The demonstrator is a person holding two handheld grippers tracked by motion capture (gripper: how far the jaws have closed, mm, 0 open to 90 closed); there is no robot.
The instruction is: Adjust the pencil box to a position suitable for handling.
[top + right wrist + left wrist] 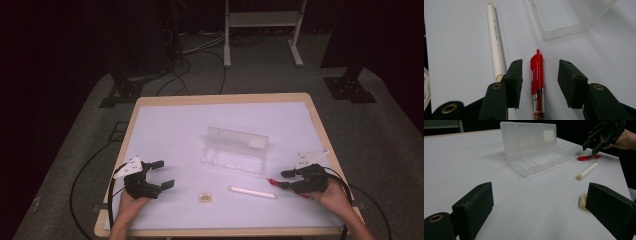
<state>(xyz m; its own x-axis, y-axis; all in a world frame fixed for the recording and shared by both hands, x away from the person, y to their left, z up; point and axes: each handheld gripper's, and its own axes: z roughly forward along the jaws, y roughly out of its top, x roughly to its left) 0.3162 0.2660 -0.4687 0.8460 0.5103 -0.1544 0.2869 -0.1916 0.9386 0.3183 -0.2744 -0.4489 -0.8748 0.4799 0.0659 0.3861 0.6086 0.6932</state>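
A red pen (537, 75) lies flat on the white table, between the two jaws of my right gripper (540, 65); the jaws stand open on either side of it with a gap to each pad. From above, that gripper (284, 179) sits at the right edge over the red pen (272, 181). A white pen (252, 192) lies just to its left, and a small cream eraser (204, 198) is further left. My left gripper (162, 173) rests wide open near the front left, with nothing between its jaws. A clear plastic case (235, 150) stands open at the table's middle.
The table's wooden rim (220, 98) frames the white top. In the left gripper view the eraser (583, 201) lies beside the right-hand jaw, and the case (536, 152) is beyond. Cables trail off both front corners. Dark stands and a metal frame are on the floor behind.
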